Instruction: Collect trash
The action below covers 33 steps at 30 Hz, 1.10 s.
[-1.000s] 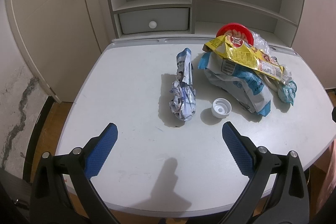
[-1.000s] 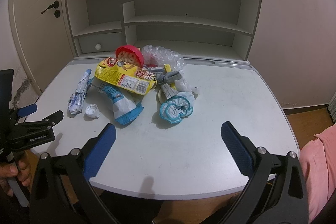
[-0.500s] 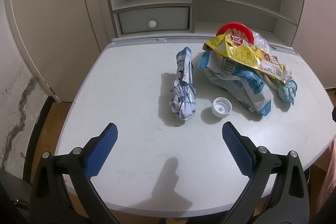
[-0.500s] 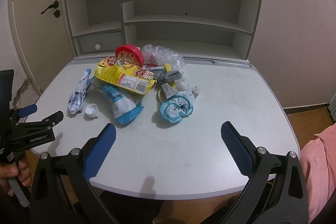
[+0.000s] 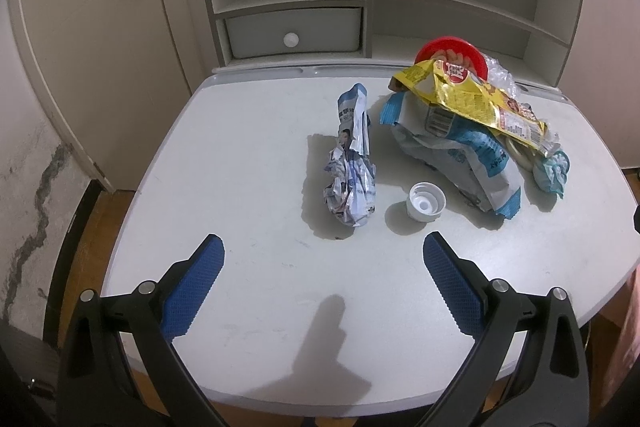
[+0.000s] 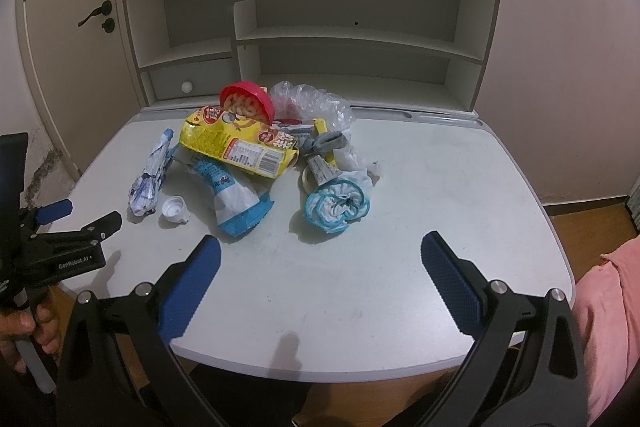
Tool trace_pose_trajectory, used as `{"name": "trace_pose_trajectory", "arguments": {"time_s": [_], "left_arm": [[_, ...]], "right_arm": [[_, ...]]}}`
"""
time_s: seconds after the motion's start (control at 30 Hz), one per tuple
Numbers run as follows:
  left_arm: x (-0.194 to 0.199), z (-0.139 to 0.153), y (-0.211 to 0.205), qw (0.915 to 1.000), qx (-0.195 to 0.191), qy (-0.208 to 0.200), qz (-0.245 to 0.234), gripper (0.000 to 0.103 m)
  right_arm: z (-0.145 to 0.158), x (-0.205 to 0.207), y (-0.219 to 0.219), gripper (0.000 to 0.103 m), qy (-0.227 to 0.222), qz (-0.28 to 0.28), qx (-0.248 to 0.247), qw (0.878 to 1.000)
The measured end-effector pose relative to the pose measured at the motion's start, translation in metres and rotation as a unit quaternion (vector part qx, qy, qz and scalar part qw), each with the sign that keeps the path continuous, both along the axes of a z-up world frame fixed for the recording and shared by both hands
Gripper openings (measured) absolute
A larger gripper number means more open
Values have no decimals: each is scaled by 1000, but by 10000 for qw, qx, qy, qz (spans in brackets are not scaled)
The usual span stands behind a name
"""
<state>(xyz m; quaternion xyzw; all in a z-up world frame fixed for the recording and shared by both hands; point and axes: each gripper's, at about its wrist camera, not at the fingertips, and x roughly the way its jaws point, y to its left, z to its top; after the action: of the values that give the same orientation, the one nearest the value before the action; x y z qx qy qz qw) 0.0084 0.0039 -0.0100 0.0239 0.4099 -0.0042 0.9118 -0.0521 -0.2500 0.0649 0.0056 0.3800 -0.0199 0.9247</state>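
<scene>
Trash lies on a white desk (image 5: 248, 163). A crumpled blue-and-white wrapper (image 5: 352, 167) lies ahead of my open, empty left gripper (image 5: 322, 247), with a white bottle cap (image 5: 426, 202) to its right. Further right, a yellow snack bag (image 5: 472, 99) rests on a blue-and-white bag (image 5: 460, 155), with a red lid (image 5: 452, 51) behind. In the right wrist view the same pile shows: yellow bag (image 6: 240, 143), blue-and-white bag (image 6: 232, 195), cap (image 6: 174, 207), a blue-rimmed crumpled wrapper (image 6: 338, 201) and clear plastic (image 6: 312, 103). My right gripper (image 6: 320, 251) is open and empty, short of the pile.
A shelf unit (image 6: 320, 39) with a small drawer (image 5: 292, 33) stands at the desk's back edge. A door (image 5: 92, 27) is at the left. My left gripper's body (image 6: 60, 247) shows at the left of the right wrist view. Pink clothing (image 6: 612, 307) is at the right.
None of the trash has moved. Both grippers stay open and have hardly shifted.
</scene>
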Motion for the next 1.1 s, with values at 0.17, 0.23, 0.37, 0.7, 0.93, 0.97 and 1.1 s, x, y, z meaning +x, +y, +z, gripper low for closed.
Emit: {"name": "trace_pose_trajectory", "arguments": {"time_s": [0.17, 0.23, 0.37, 0.7, 0.93, 0.97, 1.1], "left_arm": [[10, -3, 4, 10000, -11, 90, 22, 97], [18, -6, 6, 9998, -71, 193, -38, 97], [36, -13, 6, 9993, -99, 357, -96, 97], [106, -25, 6, 9984, -92, 551, 27, 97], [124, -34, 10, 9959, -589, 613, -309, 29], [122, -32, 11, 9968, -503, 559, -254, 28], [110, -23, 14, 9982, -414, 324, -294, 27]], "right_arm": [[-6, 3, -3, 97, 42, 31, 57, 10000], [-8, 4, -5, 97, 64, 47, 96, 9999], [-14, 11, -12, 97, 147, 101, 195, 9997], [-40, 36, -29, 97, 515, 128, 370, 9979], [-46, 55, -33, 91, 593, 284, 521, 9965], [-44, 60, -32, 90, 603, 314, 506, 9964], [-25, 80, -9, 90, 518, 833, 474, 9940]]}}
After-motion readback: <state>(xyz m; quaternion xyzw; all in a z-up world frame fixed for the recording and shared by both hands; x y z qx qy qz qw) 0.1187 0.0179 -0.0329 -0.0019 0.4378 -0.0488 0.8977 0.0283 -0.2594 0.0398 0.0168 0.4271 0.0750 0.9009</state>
